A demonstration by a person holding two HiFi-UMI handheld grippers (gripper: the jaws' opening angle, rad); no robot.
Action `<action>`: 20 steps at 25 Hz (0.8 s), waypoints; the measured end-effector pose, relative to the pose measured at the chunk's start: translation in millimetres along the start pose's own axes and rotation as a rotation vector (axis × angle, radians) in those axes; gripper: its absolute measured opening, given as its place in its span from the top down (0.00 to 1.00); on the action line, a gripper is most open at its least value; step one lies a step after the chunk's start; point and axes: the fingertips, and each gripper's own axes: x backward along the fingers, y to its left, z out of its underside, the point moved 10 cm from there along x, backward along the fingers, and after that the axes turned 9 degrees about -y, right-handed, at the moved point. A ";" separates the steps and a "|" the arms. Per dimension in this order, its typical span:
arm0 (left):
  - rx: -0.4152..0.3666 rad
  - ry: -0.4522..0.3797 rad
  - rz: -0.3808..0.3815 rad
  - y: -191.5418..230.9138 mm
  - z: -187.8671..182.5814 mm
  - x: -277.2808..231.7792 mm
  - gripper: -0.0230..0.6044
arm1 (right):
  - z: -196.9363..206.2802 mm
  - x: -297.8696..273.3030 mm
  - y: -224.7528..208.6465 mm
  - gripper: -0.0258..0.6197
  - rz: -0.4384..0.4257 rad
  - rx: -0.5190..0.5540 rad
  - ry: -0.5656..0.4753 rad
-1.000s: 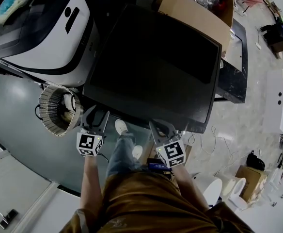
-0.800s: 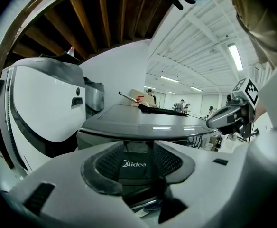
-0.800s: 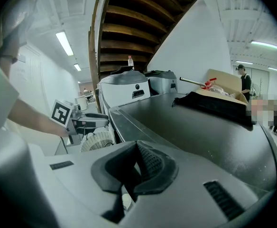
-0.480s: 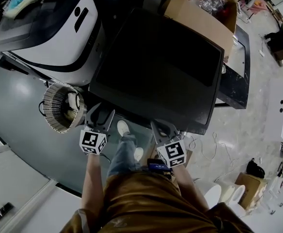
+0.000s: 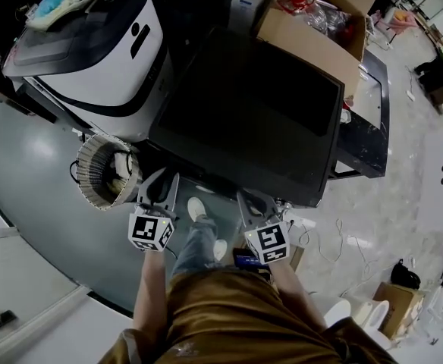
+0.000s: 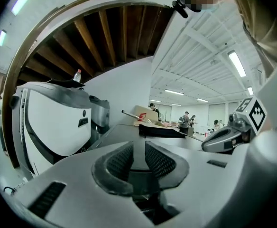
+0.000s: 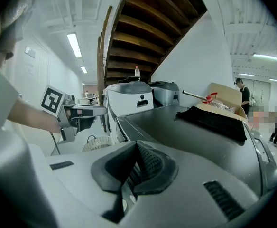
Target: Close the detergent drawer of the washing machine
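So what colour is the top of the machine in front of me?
The machine top is dark grey, nearly black; clearest in head view.

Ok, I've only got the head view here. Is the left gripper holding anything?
Observer: No. The left gripper view shows the left gripper with a narrow gap between its jaws, which have just been closing, and nothing between them.
Operator: And the right one?
Observer: The right gripper view shows the right gripper shut and empty.
Operator: Can either camera see the drawer?
Observer: No. Both look across the dark top of the washing machine, not at its front.
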 end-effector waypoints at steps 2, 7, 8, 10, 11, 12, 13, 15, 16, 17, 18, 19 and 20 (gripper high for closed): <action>0.020 0.004 -0.019 -4.8 -7.9 5.0 0.87 | -4.8 5.5 3.8 0.94 0.002 0.009 -0.018; 0.038 0.002 -0.036 -10.6 -32.9 15.3 0.92 | -12.6 16.6 12.3 0.94 0.012 0.028 -0.058; 0.041 0.002 -0.046 -10.8 -38.1 19.3 0.92 | -14.2 18.6 15.0 0.94 0.016 0.030 -0.064; 0.057 -0.010 -0.066 -11.3 -47.8 28.7 0.92 | -16.6 22.4 20.8 0.94 0.029 0.030 -0.072; 0.062 -0.019 -0.072 -12.2 -52.0 33.0 0.92 | -17.5 24.3 23.6 0.94 0.034 0.029 -0.076; 0.057 -0.024 -0.073 -13.4 -55.8 36.5 0.92 | -18.5 26.2 26.1 0.94 0.038 0.031 -0.080; 0.044 -0.025 -0.072 -14.7 -59.2 39.0 0.92 | -19.6 27.9 28.4 0.94 0.040 0.035 -0.084; 0.014 -0.024 -0.065 -16.4 -65.1 43.2 0.92 | -22.5 30.8 31.8 0.94 0.047 0.043 -0.094; 0.008 -0.027 -0.063 -16.8 -67.6 45.6 0.92 | -24.2 32.0 33.2 0.94 0.052 0.044 -0.100; 0.005 -0.033 -0.063 -17.2 -69.9 48.0 0.92 | -25.9 33.4 34.3 0.94 0.057 0.045 -0.107; 0.001 -0.038 -0.061 -17.7 -71.9 50.2 0.92 | -27.4 34.7 35.2 0.94 0.063 0.047 -0.114; -0.003 -0.042 -0.059 -18.5 -73.6 51.9 0.92 | -28.5 35.8 35.9 0.94 0.069 0.050 -0.119; -0.008 -0.044 -0.055 -19.1 -74.8 53.4 0.92 | -29.2 36.5 36.6 0.94 0.075 0.052 -0.123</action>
